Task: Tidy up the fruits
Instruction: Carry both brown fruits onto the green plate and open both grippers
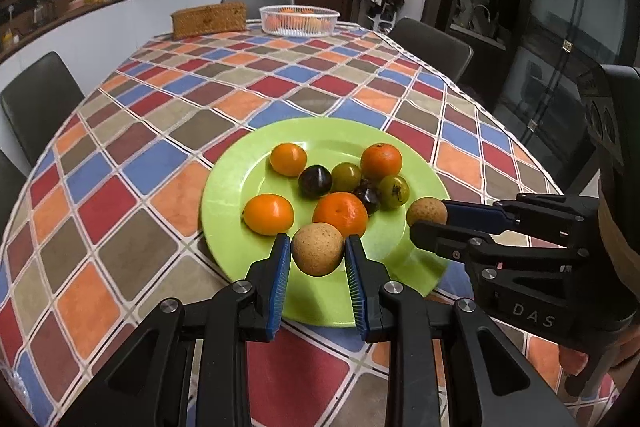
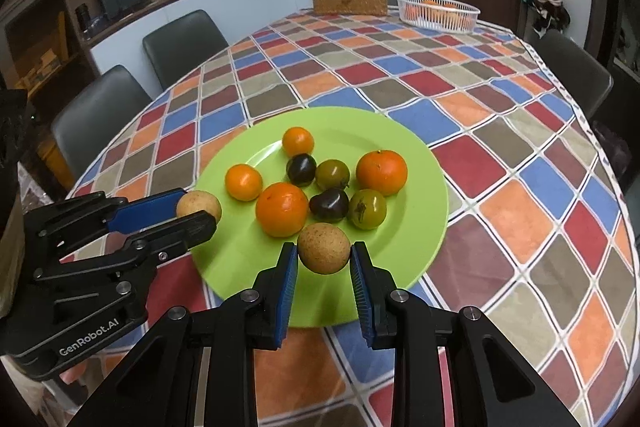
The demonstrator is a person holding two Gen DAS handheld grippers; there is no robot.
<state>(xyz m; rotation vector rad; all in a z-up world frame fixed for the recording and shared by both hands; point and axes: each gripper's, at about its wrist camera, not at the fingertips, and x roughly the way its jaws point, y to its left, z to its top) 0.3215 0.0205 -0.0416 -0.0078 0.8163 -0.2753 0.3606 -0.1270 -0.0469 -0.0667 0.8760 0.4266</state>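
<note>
I see the checked tablecloth (image 1: 160, 155) under everything, and on it the green plate (image 1: 400, 259), my landmark. A white basket (image 1: 299, 21) sits far beyond the plate. Oranges (image 1: 340, 213) and dark plums (image 1: 315, 181) cluster at the plate's middle. My left gripper (image 1: 318, 247) clamps one tan fruit (image 1: 317, 249) above the plate's near rim; my right gripper (image 2: 325, 253) clamps another tan fruit (image 2: 324, 248) there too.

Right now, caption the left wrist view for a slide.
Left tongs grip a tan round fruit over the green plate of tangerines; right tongs hold another.
</note>
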